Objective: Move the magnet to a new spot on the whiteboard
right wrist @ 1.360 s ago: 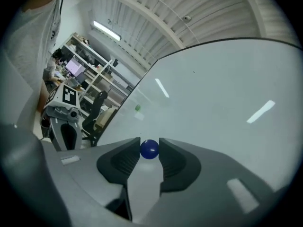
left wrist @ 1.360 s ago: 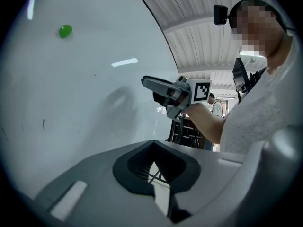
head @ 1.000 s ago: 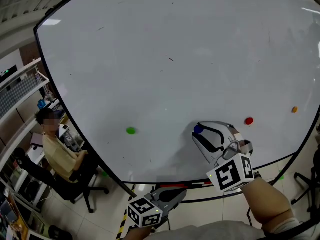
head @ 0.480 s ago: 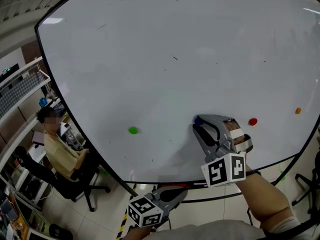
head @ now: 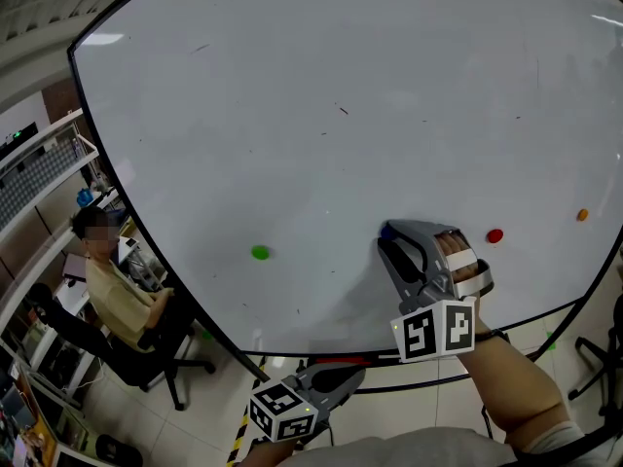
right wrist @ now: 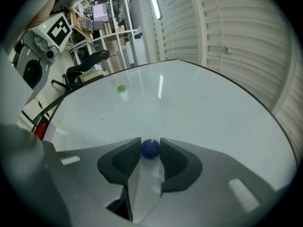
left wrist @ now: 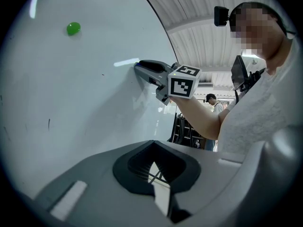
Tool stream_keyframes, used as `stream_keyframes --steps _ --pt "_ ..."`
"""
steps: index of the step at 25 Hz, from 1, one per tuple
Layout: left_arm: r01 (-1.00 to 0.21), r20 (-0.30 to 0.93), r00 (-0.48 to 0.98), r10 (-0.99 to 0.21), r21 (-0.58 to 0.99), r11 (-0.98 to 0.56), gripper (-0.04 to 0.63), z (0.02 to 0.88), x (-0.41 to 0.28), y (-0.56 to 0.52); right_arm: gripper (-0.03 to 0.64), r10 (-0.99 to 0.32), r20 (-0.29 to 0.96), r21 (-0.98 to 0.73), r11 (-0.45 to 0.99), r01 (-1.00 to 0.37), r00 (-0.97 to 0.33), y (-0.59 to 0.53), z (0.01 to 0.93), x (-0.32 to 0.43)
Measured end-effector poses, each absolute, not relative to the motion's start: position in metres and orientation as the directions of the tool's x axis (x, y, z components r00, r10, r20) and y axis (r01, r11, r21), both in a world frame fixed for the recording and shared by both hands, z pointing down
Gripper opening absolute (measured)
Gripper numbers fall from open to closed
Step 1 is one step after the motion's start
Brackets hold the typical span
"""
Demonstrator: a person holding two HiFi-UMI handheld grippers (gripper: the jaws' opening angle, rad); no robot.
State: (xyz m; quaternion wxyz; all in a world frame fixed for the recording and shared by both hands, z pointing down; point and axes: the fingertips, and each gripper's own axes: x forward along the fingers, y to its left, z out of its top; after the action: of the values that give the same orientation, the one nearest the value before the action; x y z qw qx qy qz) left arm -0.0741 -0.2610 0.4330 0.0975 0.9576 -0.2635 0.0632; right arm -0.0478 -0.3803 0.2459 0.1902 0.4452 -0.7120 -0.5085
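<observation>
A blue magnet sits on the whiteboard, low and right of centre. My right gripper is at the board with its jaws closing on this magnet, one tip against each side of it. In the head view, the right gripper covers all but a sliver of the blue magnet. My left gripper hangs low below the board's bottom edge, shut and holding nothing. In the left gripper view, the left gripper points along the board toward the right gripper.
A green magnet sits left of the blue one, a red magnet and an orange magnet to its right. A person sits on an office chair at the left, beside shelves. The board's black frame runs just under my right hand.
My right gripper has moved in against the board and turned, so its jaws now enclose the blue magnet that showed beside them a second ago. The left gripper has stayed put.
</observation>
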Motion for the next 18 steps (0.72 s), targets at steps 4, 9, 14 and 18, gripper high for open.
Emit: stream_keyframes --steps 4,9,14,18 --pt "-0.52 0.172 0.852 -0.495 0.154 -0.84 -0.014 0.433 -0.074 -0.262 0.119 -0.821 -0.175 0.885 0.112 -0.453 -0.544 -0.379 0.245 -0.047" --pt "-0.523 0.168 0.85 -0.499 0.154 -0.838 -0.014 0.432 -0.076 -0.26 0.143 -0.794 -0.173 0.852 0.175 -0.492 -0.583 -0.36 0.237 -0.043" --pt "-0.529 0.159 0.846 -0.508 0.15 -0.835 -0.014 0.429 -0.077 -0.257 0.11 -0.704 -0.059 0.736 0.448 -0.507 -0.708 -0.326 0.26 -0.044" --pt "-0.537 0.147 0.842 -0.519 0.141 -0.831 -0.014 0.425 -0.08 -0.256 0.106 -0.619 0.063 0.619 0.639 -0.456 -0.783 -0.306 0.311 -0.041"
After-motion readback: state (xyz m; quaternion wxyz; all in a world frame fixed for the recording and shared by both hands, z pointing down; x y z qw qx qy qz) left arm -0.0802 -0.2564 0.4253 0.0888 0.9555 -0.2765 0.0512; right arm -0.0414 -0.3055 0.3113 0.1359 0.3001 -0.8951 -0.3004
